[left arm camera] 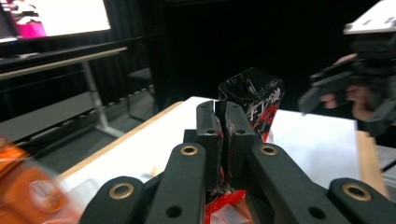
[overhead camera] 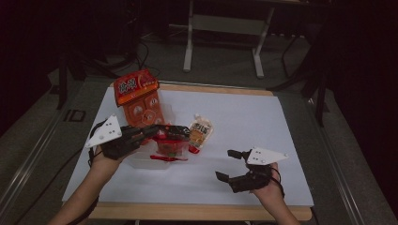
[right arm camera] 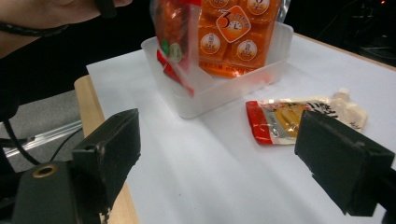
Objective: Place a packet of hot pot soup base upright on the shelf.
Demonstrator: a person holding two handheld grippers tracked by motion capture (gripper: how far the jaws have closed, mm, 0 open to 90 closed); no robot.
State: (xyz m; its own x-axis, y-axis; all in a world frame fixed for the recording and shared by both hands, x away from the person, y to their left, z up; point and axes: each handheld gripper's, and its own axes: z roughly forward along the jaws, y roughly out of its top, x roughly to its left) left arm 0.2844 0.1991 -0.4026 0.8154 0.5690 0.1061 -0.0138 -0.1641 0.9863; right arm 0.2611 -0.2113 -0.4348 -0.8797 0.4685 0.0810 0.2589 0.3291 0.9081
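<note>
Right gripper (overhead camera: 231, 165) sits closest to the camera at the near edge of the table (overhead camera: 244, 187), jaws spread wide with nothing between them, so that hand looks free and waiting. Over on the other side the left gripper (overhead camera: 162, 130) is doing the real work: its jaws are pinched together on the top edge of a dark red snack packet (left arm camera: 254, 100), which pokes up past the jaw tips in the left gripper view. My guess is it's gripped by the edge so it hangs straight and can drop into the clear plastic tub (right arm camera: 219, 91) it's hovering over. That tub already has a big orange multipack (right arm camera: 236, 35) leaning upright against its far wall, probably stood on end to leave room. Then there's the pale spouted pouch (right arm camera: 299, 119) lying flat on the white surface just beside the tub, ahead of the open right jaws and closer to the far one, not touched by either.
</note>
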